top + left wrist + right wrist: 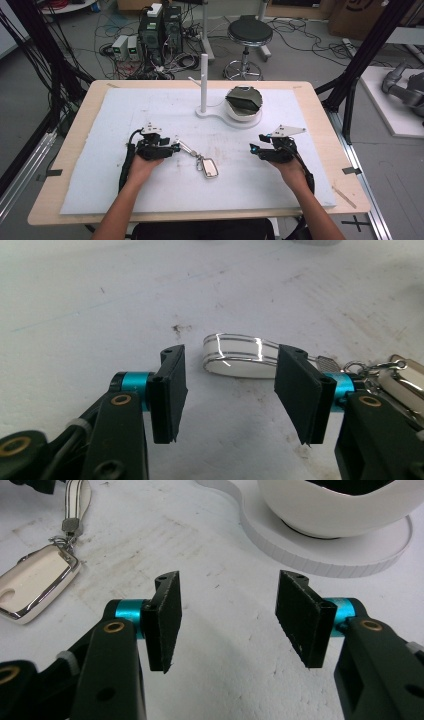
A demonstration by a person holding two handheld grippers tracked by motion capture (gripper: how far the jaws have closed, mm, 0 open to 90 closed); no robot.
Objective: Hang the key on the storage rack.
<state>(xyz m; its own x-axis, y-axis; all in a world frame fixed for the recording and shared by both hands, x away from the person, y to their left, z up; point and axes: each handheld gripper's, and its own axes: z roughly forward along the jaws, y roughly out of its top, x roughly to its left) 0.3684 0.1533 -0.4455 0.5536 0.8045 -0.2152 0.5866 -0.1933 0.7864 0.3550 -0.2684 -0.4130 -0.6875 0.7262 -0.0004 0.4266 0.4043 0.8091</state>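
A car key fob [209, 167] with a white strap loop [186, 147] lies on the white mat, near the middle. My left gripper [175, 147] is low over the mat at the strap's end. In the left gripper view the strap loop [235, 355] lies between the open jaws [230, 390], with a clear gap to the left pad, and the fob [400, 382] sits behind the right jaw. My right gripper [255, 148] rests to the right of the fob; its jaws [235, 620] stand open over bare mat, with the fob [32, 582] at far left.
A white stand with an upright post [203, 80] and a white bowl [243, 105] holding something dark sits at the back middle of the mat; the bowl [340, 505] and its round base [325, 555] lie just ahead of my right gripper. A stool [249, 35] stands beyond the table.
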